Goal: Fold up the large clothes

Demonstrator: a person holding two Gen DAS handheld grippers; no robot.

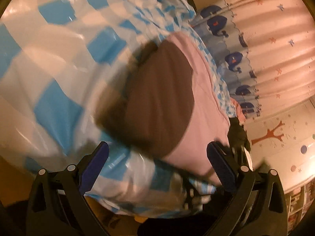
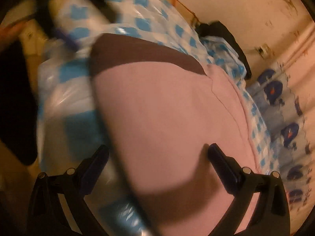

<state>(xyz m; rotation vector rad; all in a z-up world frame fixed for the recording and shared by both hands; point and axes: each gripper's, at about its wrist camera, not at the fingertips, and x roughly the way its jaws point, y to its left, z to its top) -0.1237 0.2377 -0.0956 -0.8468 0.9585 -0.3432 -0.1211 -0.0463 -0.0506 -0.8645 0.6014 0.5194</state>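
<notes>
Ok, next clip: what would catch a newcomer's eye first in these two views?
The pink-and-brown garment fills the middle of the right wrist view, lying on a glossy blue-and-white checked plastic cover. Both the right gripper and left gripper hang open above it, holding nothing. A whale-print curtain runs along the right.

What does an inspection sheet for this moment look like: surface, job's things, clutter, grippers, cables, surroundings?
Surface: glossy blue-and-white checked cover, wrinkled.
Job's things: pink garment lying on the cover, with a dark brown panel; folded edge visible, view blurred.
Clutter: a dark item at the far edge; identity unclear.
Grippers: left gripper and right gripper both with jaws open, holding nothing, over the garment.
Cables: nothing seen.
Surroundings: curtain with stars and blue whale-like shapes; wall with a tree sticker.
</notes>
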